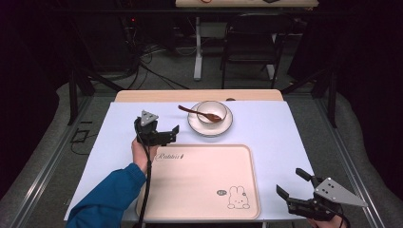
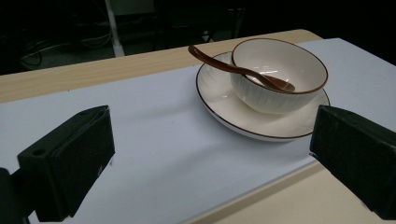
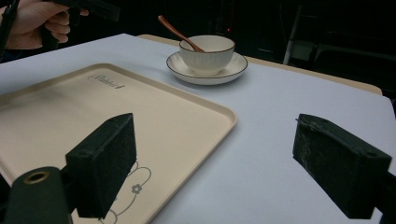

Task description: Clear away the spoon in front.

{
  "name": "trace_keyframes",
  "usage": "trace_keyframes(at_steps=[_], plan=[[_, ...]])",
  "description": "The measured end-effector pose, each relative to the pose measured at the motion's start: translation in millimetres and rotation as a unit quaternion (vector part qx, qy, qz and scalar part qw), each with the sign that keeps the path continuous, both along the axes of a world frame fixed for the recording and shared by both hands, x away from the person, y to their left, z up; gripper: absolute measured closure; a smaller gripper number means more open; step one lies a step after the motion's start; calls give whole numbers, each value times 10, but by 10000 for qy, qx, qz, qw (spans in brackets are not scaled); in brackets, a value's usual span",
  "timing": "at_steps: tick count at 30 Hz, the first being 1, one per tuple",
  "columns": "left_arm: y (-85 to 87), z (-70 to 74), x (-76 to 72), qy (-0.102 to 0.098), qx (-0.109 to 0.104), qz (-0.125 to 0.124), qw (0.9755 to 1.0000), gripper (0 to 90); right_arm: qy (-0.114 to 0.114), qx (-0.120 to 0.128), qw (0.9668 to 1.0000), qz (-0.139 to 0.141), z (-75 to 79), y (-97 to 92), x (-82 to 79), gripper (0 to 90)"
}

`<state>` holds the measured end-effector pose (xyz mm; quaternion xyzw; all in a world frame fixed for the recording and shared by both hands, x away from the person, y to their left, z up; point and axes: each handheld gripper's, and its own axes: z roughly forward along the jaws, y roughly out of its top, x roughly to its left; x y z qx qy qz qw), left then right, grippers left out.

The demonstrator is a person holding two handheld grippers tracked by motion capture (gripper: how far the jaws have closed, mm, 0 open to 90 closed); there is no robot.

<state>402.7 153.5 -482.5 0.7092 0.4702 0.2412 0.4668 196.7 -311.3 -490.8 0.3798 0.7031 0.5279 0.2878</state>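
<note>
Bowl on saucer; left gripper gapes toward it, right gripper gapes beside tray.

Right gripper jaws stood wide apart over pale lavender tabletop; beige plastic tray lay left; white ribbed bowl with brown spoon sat on white saucer beyond.

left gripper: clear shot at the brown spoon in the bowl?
Probably yes. The left gripper is open and faces the brown wooden spoon, whose handle juts over the white ribbed bowl's rim, with bare mat between.
</note>
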Motion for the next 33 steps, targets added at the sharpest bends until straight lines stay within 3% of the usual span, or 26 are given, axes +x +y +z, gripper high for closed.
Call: trace_keyframes(at_steps=[7,18,23,33], plan=[[-46,-3,126,72,-168,86,9998,0,-6,-10,10000,4,0,-1,4,126],[-185,-21,311,142,-224,180,9995,0,3,2,10000,10,-1,-2,6,126],[-253,-42,395,225,-392,222,9987,0,2,1,10000,9,-2,-3,5,126],[-352,-99,562,310,-448,337,9979,0,7,26,10000,0,-2,-2,2,126]])
